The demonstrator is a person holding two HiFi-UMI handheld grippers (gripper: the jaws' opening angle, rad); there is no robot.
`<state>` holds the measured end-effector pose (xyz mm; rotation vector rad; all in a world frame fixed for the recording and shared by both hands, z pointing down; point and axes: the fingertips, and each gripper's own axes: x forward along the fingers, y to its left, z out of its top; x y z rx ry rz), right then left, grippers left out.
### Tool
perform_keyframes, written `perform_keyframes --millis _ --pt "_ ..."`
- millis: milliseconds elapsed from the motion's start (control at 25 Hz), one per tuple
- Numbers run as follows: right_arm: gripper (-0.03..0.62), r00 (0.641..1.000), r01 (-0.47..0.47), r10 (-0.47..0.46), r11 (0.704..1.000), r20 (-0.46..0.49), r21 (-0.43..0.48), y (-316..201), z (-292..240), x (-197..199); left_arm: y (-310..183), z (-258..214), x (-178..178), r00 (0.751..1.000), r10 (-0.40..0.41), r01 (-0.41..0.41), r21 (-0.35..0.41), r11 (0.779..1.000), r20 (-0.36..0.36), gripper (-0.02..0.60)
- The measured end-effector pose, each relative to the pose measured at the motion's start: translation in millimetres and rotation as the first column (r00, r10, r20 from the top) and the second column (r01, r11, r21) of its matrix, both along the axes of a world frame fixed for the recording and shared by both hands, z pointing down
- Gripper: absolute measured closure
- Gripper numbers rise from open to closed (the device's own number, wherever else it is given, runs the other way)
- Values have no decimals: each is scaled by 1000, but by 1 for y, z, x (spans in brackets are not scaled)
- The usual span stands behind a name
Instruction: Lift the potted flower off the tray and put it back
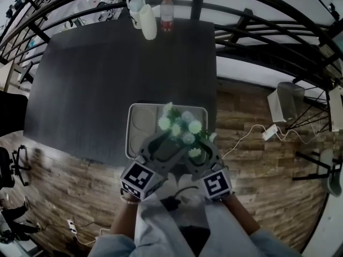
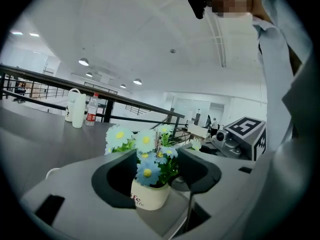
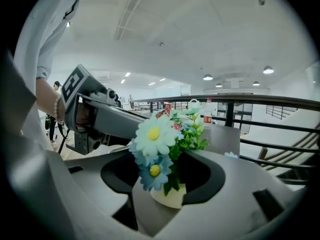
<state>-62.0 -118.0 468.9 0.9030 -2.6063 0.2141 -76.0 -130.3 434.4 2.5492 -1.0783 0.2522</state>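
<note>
The potted flower, pale blue and white daisies (image 1: 179,127) in a small cream pot (image 2: 150,196), stands over the right part of the white tray (image 1: 134,123) at the table's near edge. In the head view the blooms hide the pot. Both grippers reach in from the near side. The left gripper (image 2: 157,156) has the pot low between its jaws, with a gap on the right side. The right gripper (image 3: 167,156) also has the pot (image 3: 172,196) between its jaws, and the pads stand off it. Each gripper's marker cube shows in the other's view.
The dark table (image 1: 107,74) carries a white jug (image 1: 136,8), a white cup (image 1: 148,23) and a bottle with a red label (image 1: 167,14) at its far edge. Black railings run behind. On the wooden floor to the right lie cables and a power strip (image 1: 269,131).
</note>
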Motion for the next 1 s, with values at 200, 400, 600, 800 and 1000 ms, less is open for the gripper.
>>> perform_keyframes --millis 200,400,600,800,1000 --pt "373 1000 9 -9 1000 13 28 4 -17 2 6 -9 -3 999 -2 1 21 1000 34 328" --pt "373 999 26 -28 996 22 88 5 -41 3 7 -27 0 999 -4 1 48 999 49 330" --pt "373 998 27 -33 990 45 140 2 -68 6 5 -57 4 998 -13 7 99 995 59 330" --pt "373 996 -15 -2 980 87 196 -6 -99 15 2 -88 6 999 -38 33 156 987 31 330" --pt "502 992 -68 34 957 122 282 -11 -131 24 -2 -112 0 996 -87 78 223 972 33 430"
